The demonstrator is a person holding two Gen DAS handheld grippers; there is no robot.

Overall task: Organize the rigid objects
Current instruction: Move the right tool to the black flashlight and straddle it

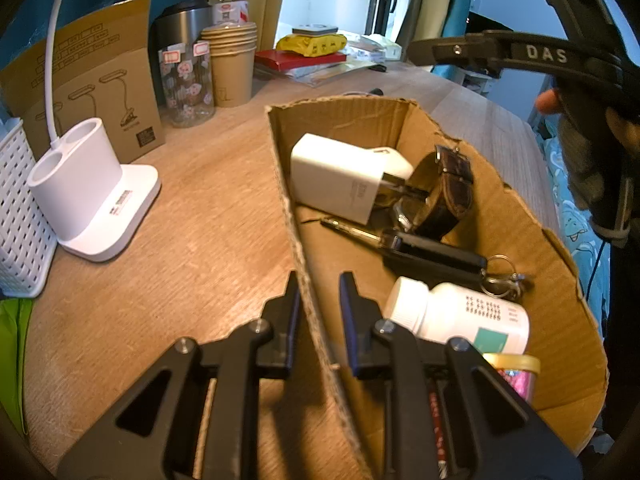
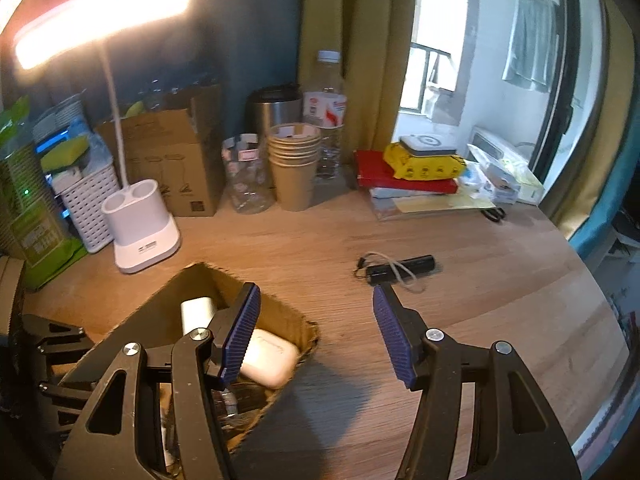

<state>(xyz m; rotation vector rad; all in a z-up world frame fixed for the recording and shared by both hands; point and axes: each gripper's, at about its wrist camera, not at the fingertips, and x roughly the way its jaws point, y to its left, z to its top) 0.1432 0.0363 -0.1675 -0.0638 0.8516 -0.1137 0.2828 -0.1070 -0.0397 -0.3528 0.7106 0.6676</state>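
Observation:
A torn cardboard box [image 1: 520,248] sits on the wooden desk. It holds a white charger [image 1: 340,176], a watch [image 1: 444,188], a black car key [image 1: 424,252], a white pill bottle [image 1: 460,312] and a small pink-labelled jar [image 1: 516,376]. My left gripper [image 1: 320,300] is shut on the box's left wall [image 1: 292,216]. My right gripper [image 2: 316,336] is open and empty, above the desk beside the box [image 2: 200,284], where a white earbud case [image 2: 268,356] shows. A black cylinder with a white cord [image 2: 400,270] lies on the desk just beyond the right gripper.
A white lamp base [image 2: 140,232], white basket [image 2: 88,204], lamp carton [image 2: 168,160], clear jar [image 2: 244,176], stacked paper cups [image 2: 294,164], steel tumbler [image 2: 276,106] and water bottle [image 2: 328,112] line the back. Books with a yellow pack [image 2: 420,168] lie at back right.

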